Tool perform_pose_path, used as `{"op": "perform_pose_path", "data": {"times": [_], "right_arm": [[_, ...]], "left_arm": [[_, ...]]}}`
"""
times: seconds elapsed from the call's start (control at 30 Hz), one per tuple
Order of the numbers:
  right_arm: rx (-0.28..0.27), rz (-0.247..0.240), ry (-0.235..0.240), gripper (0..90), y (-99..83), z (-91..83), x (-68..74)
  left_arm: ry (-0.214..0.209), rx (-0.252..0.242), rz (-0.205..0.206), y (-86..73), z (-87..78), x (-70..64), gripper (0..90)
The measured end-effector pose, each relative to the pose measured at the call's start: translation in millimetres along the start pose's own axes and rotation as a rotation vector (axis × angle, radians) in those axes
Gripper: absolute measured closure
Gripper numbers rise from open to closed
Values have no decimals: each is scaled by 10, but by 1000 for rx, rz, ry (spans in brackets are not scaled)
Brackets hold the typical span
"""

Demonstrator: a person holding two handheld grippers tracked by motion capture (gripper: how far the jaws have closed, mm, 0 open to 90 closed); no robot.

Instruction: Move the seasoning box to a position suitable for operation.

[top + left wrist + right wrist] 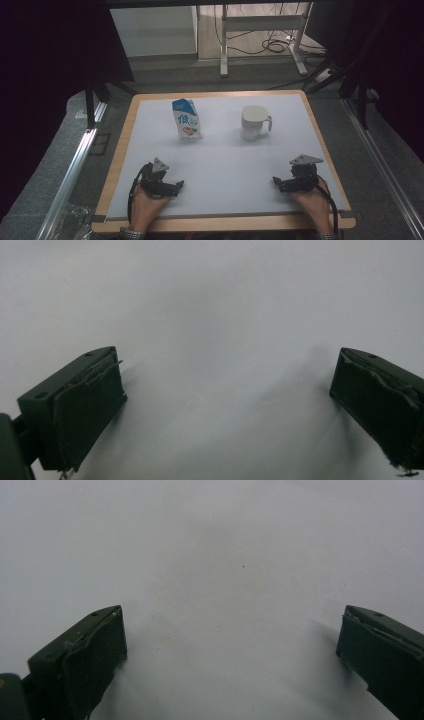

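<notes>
Milk carton [186,120] upright at far left of white counter [220,165], long axis vertical, lidded white jug [254,123] far right, handle pointing right, left hand-held gripper [178,186] and right hand-held gripper [276,181] near edge, jaws apart, empty.

The carton [186,120] print and mug [255,123] contents are too small to tell.
</notes>
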State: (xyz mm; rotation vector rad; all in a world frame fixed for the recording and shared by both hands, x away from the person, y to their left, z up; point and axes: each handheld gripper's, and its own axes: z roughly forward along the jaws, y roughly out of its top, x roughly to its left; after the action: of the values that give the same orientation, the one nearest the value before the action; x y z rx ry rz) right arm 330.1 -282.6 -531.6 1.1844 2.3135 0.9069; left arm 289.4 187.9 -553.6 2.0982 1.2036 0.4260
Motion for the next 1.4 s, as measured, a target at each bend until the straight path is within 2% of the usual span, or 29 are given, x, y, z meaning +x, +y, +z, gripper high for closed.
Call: {"op": "perform_pose_path", "data": {"times": [0.13,0.37,0.63,0.77,0.8,0.9,1.17,1.3,1.4], "right_arm": [[-12,2,3,80,-5,-36,-2],[-54,20,14,98,65,-114,-20],[-89,2,43,160,187,-125,-11],[-116,-13,25,173,236,-124,-11],[-129,1,28,184,255,-119,-17],[-125,24,45,186,286,-95,-37],[-142,5,42,218,347,-68,-31],[-160,21,40,233,392,-75,-53],[-154,31,44,233,429,-69,-73]], "left_arm": [[0,0,0,0,0,1,3],[-1,-1,0,-1,-1,2,3],[-1,-1,0,-2,-1,2,3],[0,-1,0,-2,-1,2,4],[0,-1,0,-2,-1,2,4],[-1,-2,0,-2,-1,2,4],[0,-2,0,-3,-1,2,4],[-1,-2,0,-3,-1,2,4],[0,-2,-1,-3,-1,1,4]]}}
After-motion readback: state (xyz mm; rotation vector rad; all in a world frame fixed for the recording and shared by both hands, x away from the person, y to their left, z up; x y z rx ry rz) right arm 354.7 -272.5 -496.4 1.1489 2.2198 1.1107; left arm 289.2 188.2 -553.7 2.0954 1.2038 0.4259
